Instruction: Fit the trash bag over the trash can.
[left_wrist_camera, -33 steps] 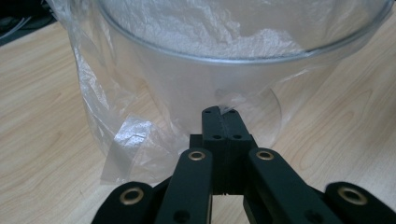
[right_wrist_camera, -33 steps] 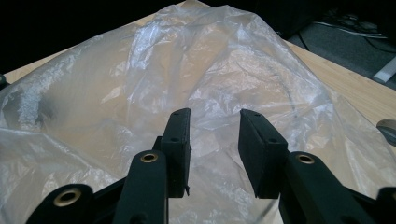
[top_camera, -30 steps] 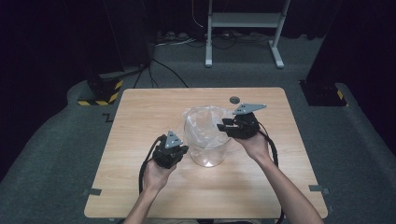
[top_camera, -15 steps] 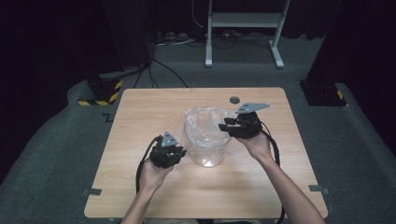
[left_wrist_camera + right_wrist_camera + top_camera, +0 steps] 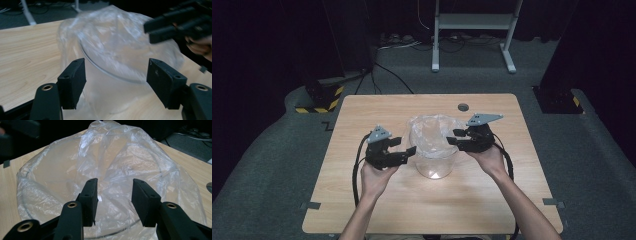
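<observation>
In the high view, a clear container (image 5: 434,160) lined with a plastic bag (image 5: 432,132) is seen upright at the table (image 5: 362,210) centre, its mouth facing up. The left gripper (image 5: 409,152) and right gripper (image 5: 452,137) are held at its sides.

In the left gripper view, the jaws are spread wide before the bag (image 5: 117,42).

In the right gripper view, the jaws are parted, nothing between them, above the bag (image 5: 120,157).

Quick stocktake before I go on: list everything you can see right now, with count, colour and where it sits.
Table: one, light wood, centre of the high view.
Clear container: one, transparent, middle of the table.
Plastic bag: one, clear and crinkled, draped in and over the container's rim.
Round hole: one, dark grey, far part of the tabletop.
White stand: one, on the floor beyond the table.
Hazard-striped blocks: yellow-black, on the floor far left.
Left gripper: black, open, left of the container.
Right gripper: black, open, at the bag's right side.
</observation>
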Tool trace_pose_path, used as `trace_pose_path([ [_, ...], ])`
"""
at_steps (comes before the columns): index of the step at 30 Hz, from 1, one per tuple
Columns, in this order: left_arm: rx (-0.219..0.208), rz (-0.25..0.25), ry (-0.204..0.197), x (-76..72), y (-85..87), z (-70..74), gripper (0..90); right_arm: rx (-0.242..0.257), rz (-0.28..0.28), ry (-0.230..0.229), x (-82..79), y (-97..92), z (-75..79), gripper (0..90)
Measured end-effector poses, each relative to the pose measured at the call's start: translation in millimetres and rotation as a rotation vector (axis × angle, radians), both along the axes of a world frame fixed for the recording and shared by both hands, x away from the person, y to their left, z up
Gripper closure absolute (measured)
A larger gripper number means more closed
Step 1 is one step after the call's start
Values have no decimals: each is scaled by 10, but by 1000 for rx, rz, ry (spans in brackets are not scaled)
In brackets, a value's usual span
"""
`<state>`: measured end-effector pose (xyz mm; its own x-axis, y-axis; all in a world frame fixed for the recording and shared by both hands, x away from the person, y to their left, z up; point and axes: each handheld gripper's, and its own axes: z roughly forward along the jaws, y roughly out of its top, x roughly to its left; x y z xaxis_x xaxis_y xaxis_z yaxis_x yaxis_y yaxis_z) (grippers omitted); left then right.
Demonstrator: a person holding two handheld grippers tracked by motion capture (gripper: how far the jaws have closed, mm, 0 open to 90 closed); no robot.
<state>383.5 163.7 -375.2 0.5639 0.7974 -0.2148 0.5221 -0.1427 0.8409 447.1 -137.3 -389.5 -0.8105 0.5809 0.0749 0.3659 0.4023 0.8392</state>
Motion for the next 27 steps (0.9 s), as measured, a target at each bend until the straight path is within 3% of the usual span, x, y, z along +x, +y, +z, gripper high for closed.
trace_pose_path([
  [2,-4,35,50,162,-73,-1,324,-1,2,1,-13,1,-5,547],
  [9,69,140,103,468,-218,-86,357,5,21,-12,-81,-45,7,519],
  [15,110,172,112,543,-243,-141,390,-3,79,-27,-165,-92,18,489],
  [19,103,176,118,558,-226,-160,397,-11,111,-49,-250,-135,30,482],
  [25,108,157,106,553,-235,-169,409,-1,117,-45,-269,-227,66,472],
  [27,109,156,98,553,-238,-170,411,11,96,-72,-273,-261,90,492],
])
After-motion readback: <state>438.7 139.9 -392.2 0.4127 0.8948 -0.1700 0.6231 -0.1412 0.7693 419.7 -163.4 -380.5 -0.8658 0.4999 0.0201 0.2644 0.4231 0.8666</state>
